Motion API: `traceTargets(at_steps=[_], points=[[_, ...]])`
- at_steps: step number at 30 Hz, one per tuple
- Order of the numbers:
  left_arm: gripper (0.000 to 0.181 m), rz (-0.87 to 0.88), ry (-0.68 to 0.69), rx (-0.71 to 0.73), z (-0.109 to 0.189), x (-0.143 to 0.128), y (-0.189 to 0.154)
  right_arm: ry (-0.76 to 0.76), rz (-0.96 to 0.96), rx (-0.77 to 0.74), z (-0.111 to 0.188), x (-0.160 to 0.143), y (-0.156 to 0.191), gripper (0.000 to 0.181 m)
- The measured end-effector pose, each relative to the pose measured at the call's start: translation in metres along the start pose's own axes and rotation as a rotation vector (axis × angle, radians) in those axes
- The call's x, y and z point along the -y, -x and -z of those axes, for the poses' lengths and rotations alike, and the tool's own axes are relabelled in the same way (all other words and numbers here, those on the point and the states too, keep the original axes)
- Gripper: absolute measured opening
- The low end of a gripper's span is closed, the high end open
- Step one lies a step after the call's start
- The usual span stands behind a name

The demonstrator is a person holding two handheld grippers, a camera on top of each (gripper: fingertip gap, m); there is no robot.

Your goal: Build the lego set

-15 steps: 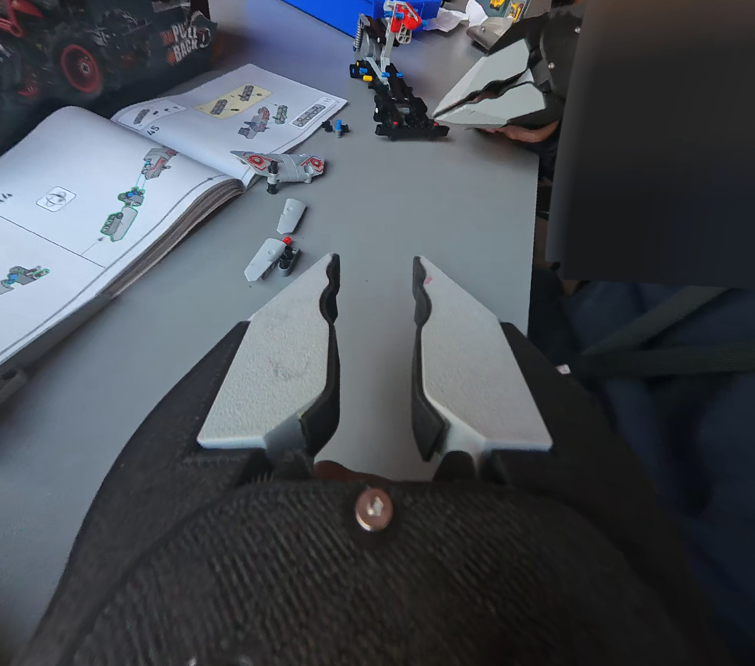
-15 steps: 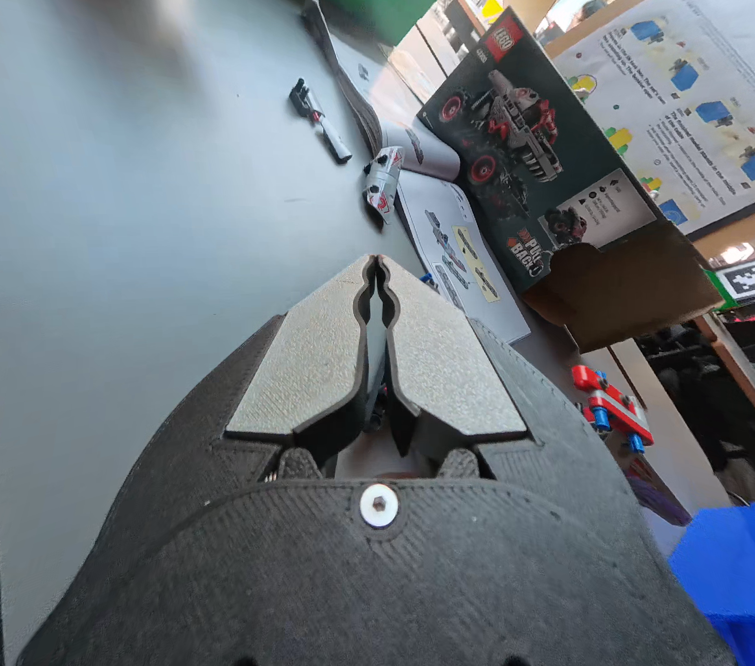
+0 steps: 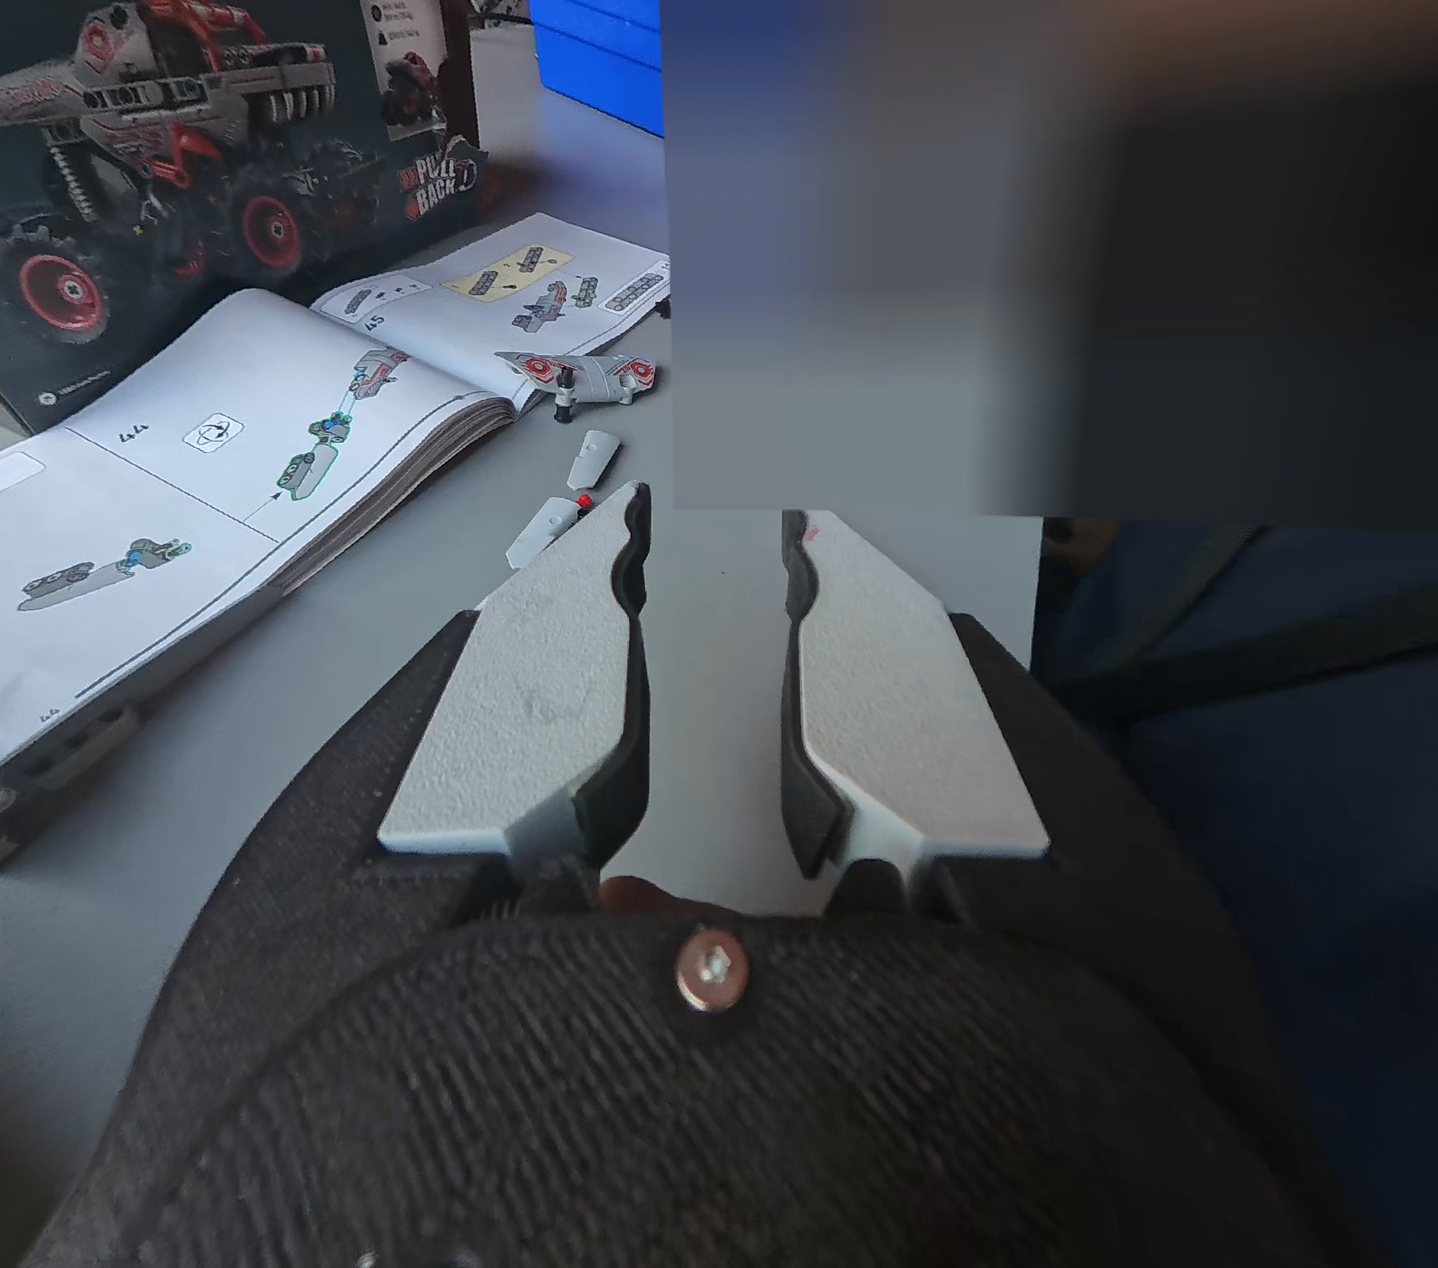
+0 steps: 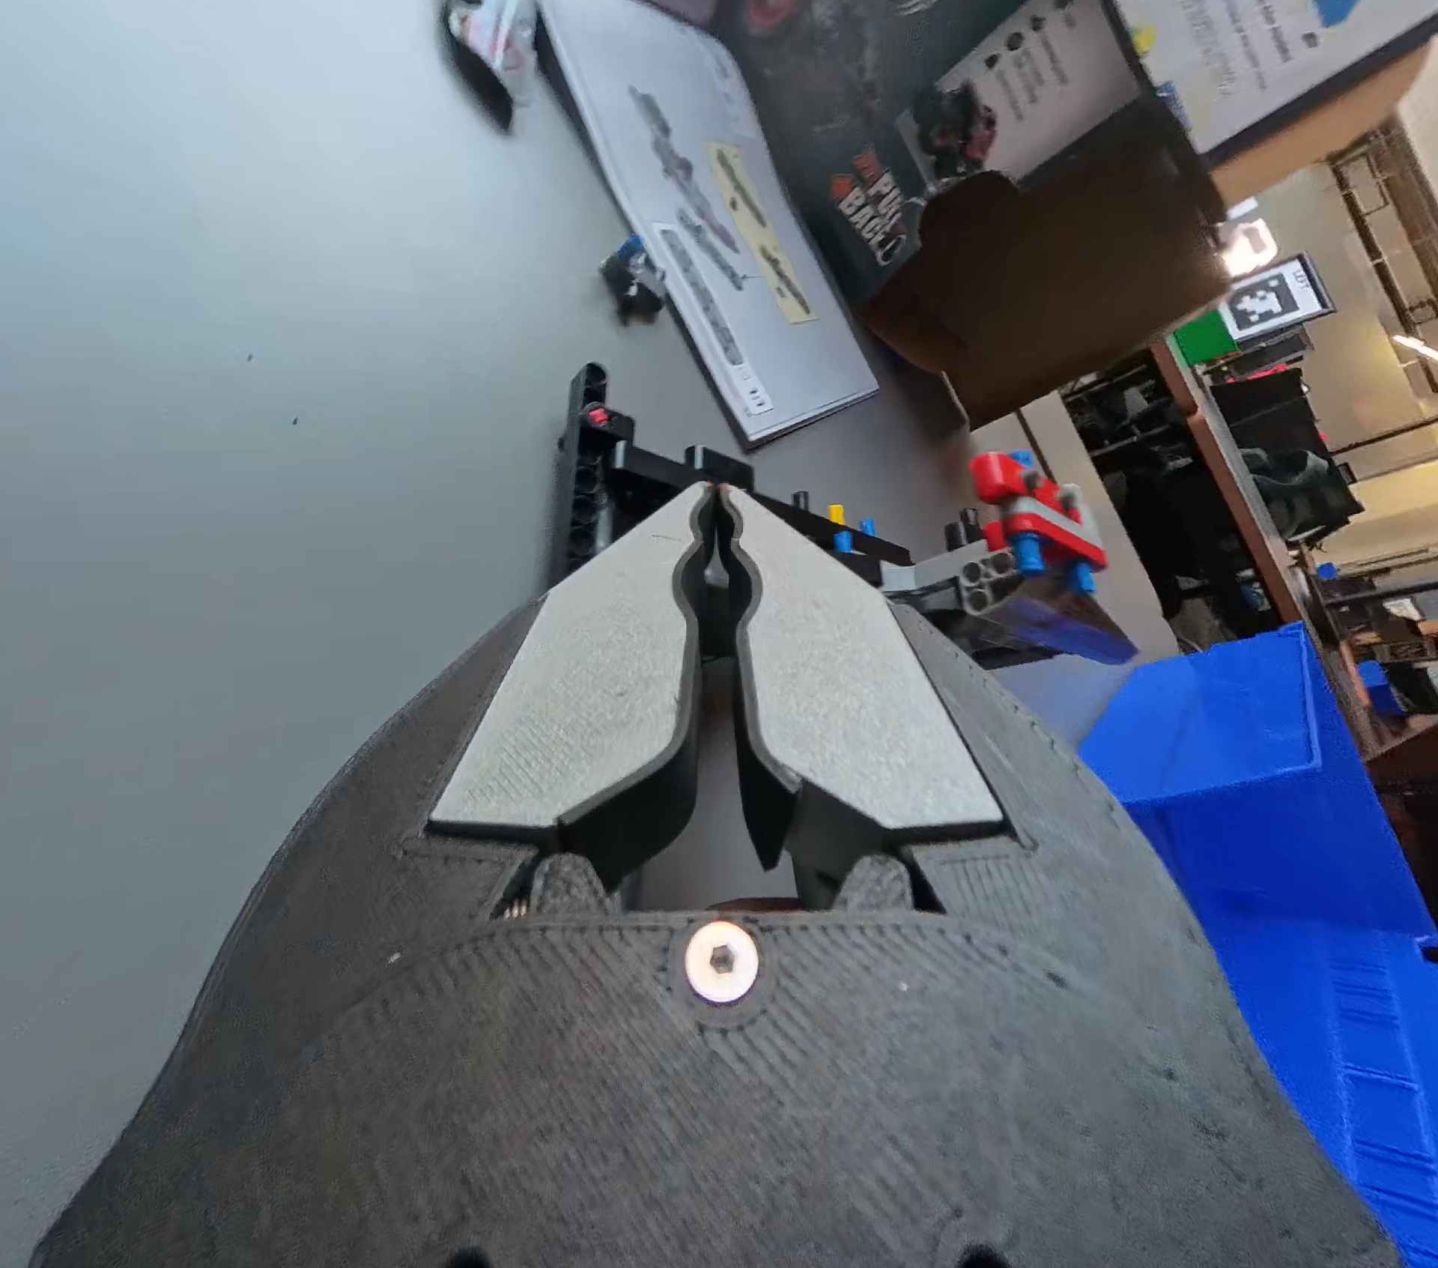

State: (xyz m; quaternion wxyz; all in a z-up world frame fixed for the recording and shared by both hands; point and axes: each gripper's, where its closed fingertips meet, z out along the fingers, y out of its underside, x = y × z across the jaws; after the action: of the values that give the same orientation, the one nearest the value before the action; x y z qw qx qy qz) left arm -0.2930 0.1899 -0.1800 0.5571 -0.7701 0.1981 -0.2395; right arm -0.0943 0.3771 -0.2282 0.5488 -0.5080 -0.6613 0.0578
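Your left gripper point(image 3: 712, 534) hangs over the grey surface point(image 3: 482, 616), jaws apart, empty. Your right gripper point(image 4: 717, 490): jaws pressed together at the tips, right against the black lego chassis point(image 4: 615, 476). Open instruction booklet point(image 3: 233, 452) lies left.

Soft daylight falls evenly on the grey tabletop point(image 3: 436, 686); shadows are faint. The left wrist view is fairly sharp. The right wrist view shows motion blur toward the top, bright blown-out patches at its right edge, and wide-angle bending of lines
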Motion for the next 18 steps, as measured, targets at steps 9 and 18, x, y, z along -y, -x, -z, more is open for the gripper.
traceTargets(at_steps=[9,18], points=[[0.031,0.002,0.014,-0.013,-0.002,-0.001,-0.002,-0.192,-0.112,0.036,0.015,0.033,-0.001,0.0],[0.033,-0.031,0.045,0.04,-0.008,-0.004,0.005,-0.384,-0.301,0.168,0.034,0.063,0.0,0.003]])
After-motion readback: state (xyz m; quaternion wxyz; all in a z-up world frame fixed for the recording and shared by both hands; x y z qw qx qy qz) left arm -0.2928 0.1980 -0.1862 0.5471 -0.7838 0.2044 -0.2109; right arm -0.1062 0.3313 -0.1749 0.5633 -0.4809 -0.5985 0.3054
